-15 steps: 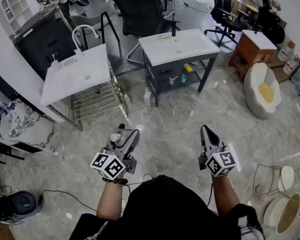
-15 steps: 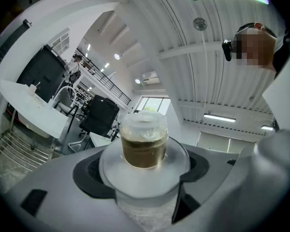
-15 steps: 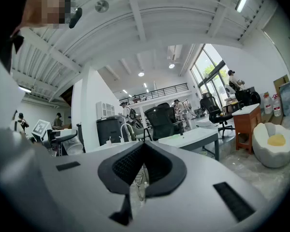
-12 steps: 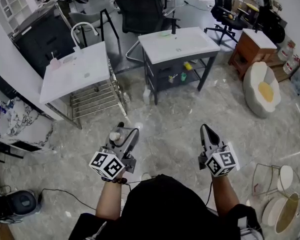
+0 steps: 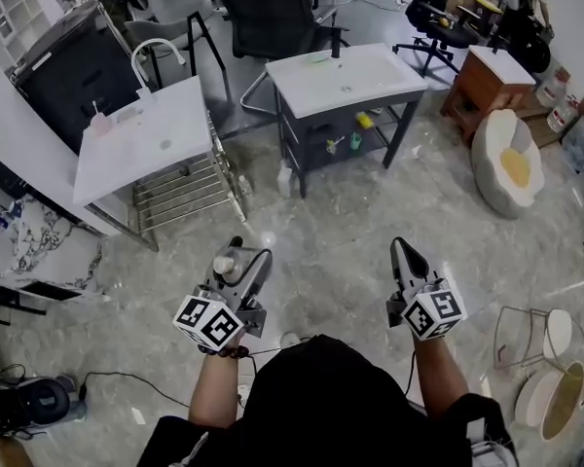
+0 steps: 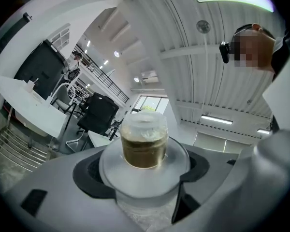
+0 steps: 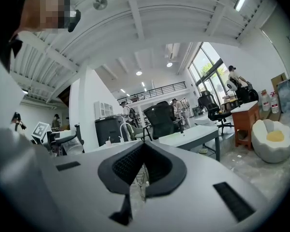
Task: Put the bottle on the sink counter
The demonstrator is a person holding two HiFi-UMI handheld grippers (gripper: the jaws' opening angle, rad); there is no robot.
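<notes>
My left gripper [image 5: 239,261] is shut on a clear bottle [image 5: 230,267], held low over the marble floor in the head view. In the left gripper view the bottle [image 6: 144,144] fills the space between the jaws of the left gripper [image 6: 145,172]: wide pale shoulder, amber neck, clear cap. The right gripper [image 5: 402,253] hangs beside it with its fingers pressed together and nothing in them; its dark pads meet in the right gripper view [image 7: 142,170]. A white sink counter [image 5: 170,149] with a curved white faucet stands ahead on the left. A second sink counter [image 5: 370,71] on a dark frame stands ahead at centre.
A pink cup [image 5: 100,123] sits on the left counter. A small bottle [image 5: 285,178] stands on the floor between the counters. Black office chairs [image 5: 268,13] are behind them, a wooden cabinet [image 5: 487,86] and egg-shaped cushion [image 5: 511,163] to the right, a wire stand [image 5: 540,343] near my right.
The head view has drifted slightly, so the counters sit a little higher and more to the left. Both grippers keep their pose, and the bottle stays in the left one.
</notes>
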